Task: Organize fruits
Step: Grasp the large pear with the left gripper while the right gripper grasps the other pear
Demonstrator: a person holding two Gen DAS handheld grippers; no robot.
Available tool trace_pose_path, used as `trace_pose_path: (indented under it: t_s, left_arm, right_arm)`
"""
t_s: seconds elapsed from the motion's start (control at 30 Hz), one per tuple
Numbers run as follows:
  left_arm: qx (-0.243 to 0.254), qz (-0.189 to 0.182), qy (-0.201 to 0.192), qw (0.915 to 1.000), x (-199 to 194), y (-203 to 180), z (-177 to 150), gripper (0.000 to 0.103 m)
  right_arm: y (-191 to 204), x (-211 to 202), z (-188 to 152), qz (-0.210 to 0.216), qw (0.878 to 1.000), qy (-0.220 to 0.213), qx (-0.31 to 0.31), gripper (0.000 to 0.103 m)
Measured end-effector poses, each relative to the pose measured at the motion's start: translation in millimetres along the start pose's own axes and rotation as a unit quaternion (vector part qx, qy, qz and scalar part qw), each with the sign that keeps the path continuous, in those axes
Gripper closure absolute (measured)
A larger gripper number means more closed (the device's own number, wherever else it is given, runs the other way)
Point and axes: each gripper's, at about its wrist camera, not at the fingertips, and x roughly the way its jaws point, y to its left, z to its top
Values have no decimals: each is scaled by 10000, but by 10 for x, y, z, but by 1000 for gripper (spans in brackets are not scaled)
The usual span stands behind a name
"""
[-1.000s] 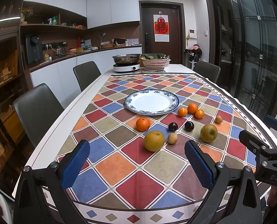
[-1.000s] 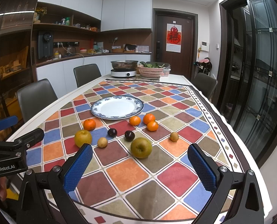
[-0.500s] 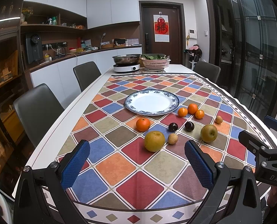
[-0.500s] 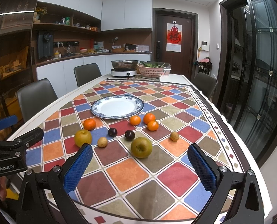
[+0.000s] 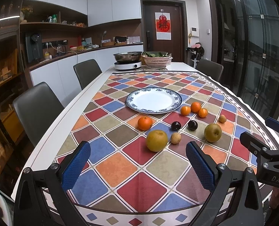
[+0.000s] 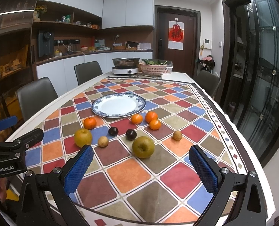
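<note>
An empty white plate with a blue rim lies mid-table on the checked cloth. In front of it lie loose fruits: a yellow pear, a green-brown pear, an orange, three small tangerines, two dark plums and two small tan fruits. My left gripper is open and empty near the table's front edge, short of the yellow pear. My right gripper is open and empty, just short of the green-brown pear.
At the table's far end stand a pan on a white hotplate and a pink basket of greens. Grey chairs line the left side and one stands at the far right. Glass doors are on the right.
</note>
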Motion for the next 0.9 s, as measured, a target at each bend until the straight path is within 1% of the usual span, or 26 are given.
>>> trace_pose_path:
  t_s: [0.23,0.53,0.73,0.9]
  left_arm:
    - [-6,0,217,9998,202,1,-41,0]
    - [56,-21,635,9980,572,9,-82,0]
    - [190,-98,903,9957,790,-26,-92,0]
    - [405,-134,963,9944,955,-81,-54,0]
  right_arm:
    - [-10,150,-9,46,9997,223,-3,1]
    - [3,466,-45,117,9978,655,21,1]
    - [-18,707,-62,125,9953,961,56,1]
    - [-55,904,-55,107,9931,1161,85,1]
